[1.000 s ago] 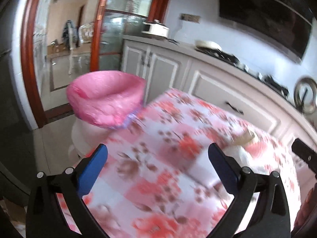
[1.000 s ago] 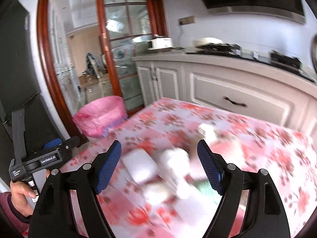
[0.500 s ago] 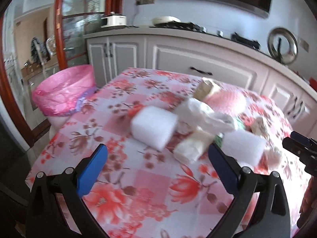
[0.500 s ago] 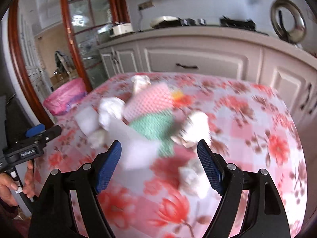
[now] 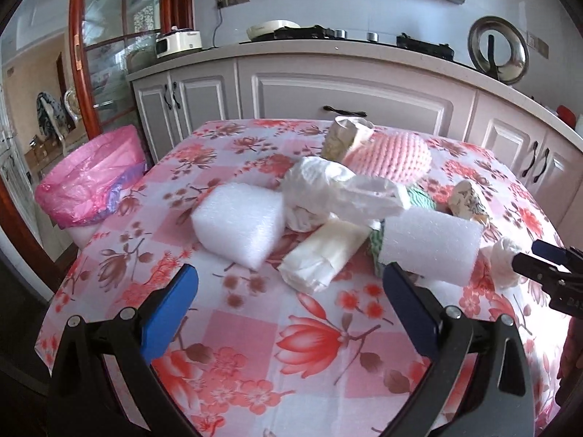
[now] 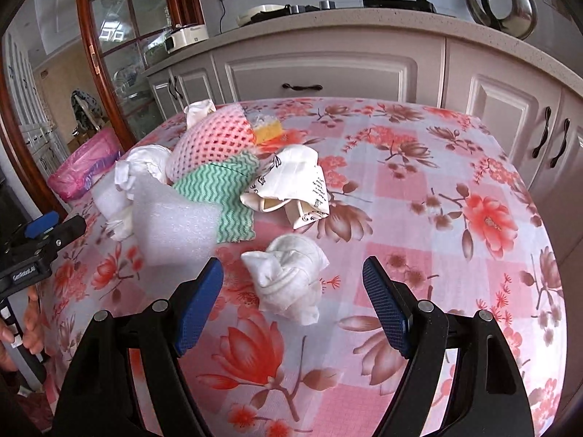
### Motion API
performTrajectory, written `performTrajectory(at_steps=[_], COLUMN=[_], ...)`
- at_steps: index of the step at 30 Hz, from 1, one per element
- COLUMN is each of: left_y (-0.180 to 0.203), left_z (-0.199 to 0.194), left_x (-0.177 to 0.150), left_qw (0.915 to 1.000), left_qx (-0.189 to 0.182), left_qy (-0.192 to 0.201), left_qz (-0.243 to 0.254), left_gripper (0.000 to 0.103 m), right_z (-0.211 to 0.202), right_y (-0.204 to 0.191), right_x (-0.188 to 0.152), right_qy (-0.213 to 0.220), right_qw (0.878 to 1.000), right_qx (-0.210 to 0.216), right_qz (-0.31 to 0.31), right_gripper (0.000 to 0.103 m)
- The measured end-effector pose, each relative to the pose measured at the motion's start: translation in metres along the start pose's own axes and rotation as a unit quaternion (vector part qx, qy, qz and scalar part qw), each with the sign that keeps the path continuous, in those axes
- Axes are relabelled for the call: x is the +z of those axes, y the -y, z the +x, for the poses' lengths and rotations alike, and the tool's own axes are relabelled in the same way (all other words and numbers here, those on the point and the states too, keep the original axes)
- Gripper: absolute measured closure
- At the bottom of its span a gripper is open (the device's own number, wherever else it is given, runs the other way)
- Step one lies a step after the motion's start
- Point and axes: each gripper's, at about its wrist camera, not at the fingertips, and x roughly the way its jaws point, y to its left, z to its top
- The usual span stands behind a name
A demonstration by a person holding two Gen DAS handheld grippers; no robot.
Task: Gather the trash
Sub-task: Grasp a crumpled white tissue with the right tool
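A pile of trash lies on the floral table [image 5: 255, 331]: a white foam block [image 5: 238, 229], a second foam block [image 5: 430, 251], a crumpled white bag [image 5: 328, 193], a folded cream wrapper [image 5: 324, 255], a pink knitted piece [image 5: 393, 156], a green zigzag cloth [image 6: 226, 196], a crushed paper cup [image 6: 295, 185]. A crumpled white tissue [image 6: 288, 280] lies just ahead of my open right gripper [image 6: 293, 304]. My open left gripper [image 5: 289, 311] hovers short of the cream wrapper. A bin with a pink liner [image 5: 87, 185] stands at the table's left.
Grey kitchen cabinets [image 5: 346, 91] with a counter run behind the table. A glass door with a red-brown frame [image 5: 85, 65] is at the left. The table's floral cloth [image 6: 455, 218] spreads to the right of the pile.
Both views have swung right from the bin and door onto the trash pile. The right gripper has come close over the crumpled tissue. Both stay open.
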Motion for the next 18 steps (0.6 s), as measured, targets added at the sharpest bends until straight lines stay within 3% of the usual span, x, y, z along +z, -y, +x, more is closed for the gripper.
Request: performTrajectory(at_steps=[6,10,13,15,18], left_y=[0.01,0.019,0.028,0.034,0.046], left_z=[0.001,0.0,0.0,0.002,0.006], left_x=[-0.003,-0.004,-0.003,-0.003,-0.001], left_qw=[0.9998,0.9995,0.9993,0.999,0.9982], left_qx=[-0.017,-0.027,-0.032,-0.038,-0.05], left_qy=[-0.002,0.0,0.003,0.002,-0.003], left_qz=[0.008,0.014,0.022,0.025,0.034], left_gripper=[0.005,0.005,0.005,0.005,0.005], right_z=[0.014,0.02,0.022,0.023,0.017], right_y=[-0.004,-0.001,0.004,0.006,0.007], right_x=[0.006,0.006,0.002,-0.001,-0.004], right_qy=[-0.013,-0.022,-0.03,-0.035,-0.025], right_qw=[1.0,1.0,0.999,0.999,0.999], right_qx=[0.0,0.004,0.01,0.019,0.027], right_qz=[-0.006,-0.003,0.005,0.006,0.001], right_gripper=[0.028,0.036,0.048,0.066,0.072])
